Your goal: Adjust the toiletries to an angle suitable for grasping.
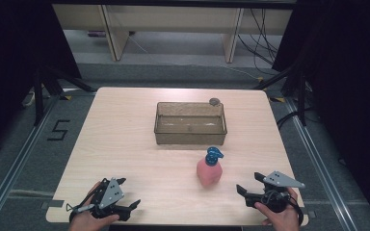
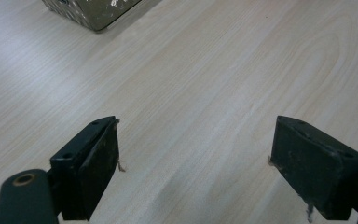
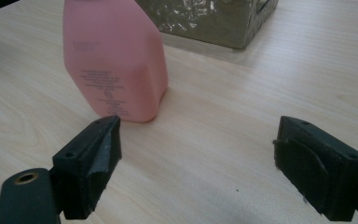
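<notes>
While the left gripper (image 1: 136,204) was held at the near left corner of the wooden table (image 1: 125,144), its jaws were spread wide over bare wood, with nothing between them. Farther right, a pink pump bottle (image 1: 209,171) with a blue pump head was stood upright just in front of a clear rectangular bin (image 1: 191,136). At the near right, the right gripper (image 1: 249,184) was pointed toward that bottle, jaws gaping wide and empty, close to it but apart.
</notes>
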A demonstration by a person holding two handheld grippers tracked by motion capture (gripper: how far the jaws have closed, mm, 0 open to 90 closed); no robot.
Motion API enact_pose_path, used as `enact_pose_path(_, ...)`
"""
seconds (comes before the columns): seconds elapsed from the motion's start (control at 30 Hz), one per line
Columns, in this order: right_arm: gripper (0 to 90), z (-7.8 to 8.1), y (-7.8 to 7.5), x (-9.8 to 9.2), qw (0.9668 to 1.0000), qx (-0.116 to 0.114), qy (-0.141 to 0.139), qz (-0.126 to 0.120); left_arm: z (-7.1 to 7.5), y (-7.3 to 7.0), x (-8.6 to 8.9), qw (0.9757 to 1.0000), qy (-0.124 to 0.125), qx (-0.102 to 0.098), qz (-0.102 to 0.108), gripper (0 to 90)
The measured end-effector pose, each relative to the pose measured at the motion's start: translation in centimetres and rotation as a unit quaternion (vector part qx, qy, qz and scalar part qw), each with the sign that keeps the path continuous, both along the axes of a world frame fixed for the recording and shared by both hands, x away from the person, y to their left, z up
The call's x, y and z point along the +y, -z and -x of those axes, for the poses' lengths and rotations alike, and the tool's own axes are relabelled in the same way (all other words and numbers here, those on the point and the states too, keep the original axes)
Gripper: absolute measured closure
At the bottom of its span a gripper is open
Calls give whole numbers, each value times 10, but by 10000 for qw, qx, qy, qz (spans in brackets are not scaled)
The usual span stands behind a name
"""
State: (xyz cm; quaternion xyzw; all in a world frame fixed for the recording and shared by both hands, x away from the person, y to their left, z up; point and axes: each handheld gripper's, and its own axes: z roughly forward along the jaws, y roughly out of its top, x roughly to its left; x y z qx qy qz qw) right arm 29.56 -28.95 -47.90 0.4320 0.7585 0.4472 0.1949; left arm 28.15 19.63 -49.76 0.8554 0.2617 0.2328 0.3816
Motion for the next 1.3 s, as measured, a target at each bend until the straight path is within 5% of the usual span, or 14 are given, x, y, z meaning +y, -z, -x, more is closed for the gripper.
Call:
enact_pose_path(0.43, 158, 3, -4, 5, 9997, 56, -18, -247, 0, 0, 0, 10000, 18, 21, 10, 148)
enact_pose_path(0.5, 157, 0, -4, 4, 9998, -137, -80, -142, -1, 0, 0, 10000, -12, 6, 11, 148)
enact_pose_path(0.63, 157, 2, -6, 7, 9996, -122, -97, -254, -1, 0, 0, 10000, -55, -29, -24, 148)
enact_pose_path(0.67, 158, 0, -6, 7, 9992, -321, -137, -177, -1, -1, 1, 10000, -24, -8, 6, 148)
enact_pose_path(0.8, 158, 1, -8, 12, 9994, -180, -108, -291, -1, 0, 1, 10000, -10, 2, -7, 148)
enact_pose_path(1.17, 158, -5, -12, 19, 9987, -315, -330, -236, -1, 0, 1, 10000, -13, 6, 2, 149)
enact_pose_path(1.3, 158, -6, -14, 27, 9981, -258, -364, -420, -1, 0, 1, 10000, -37, -2, -28, 148)
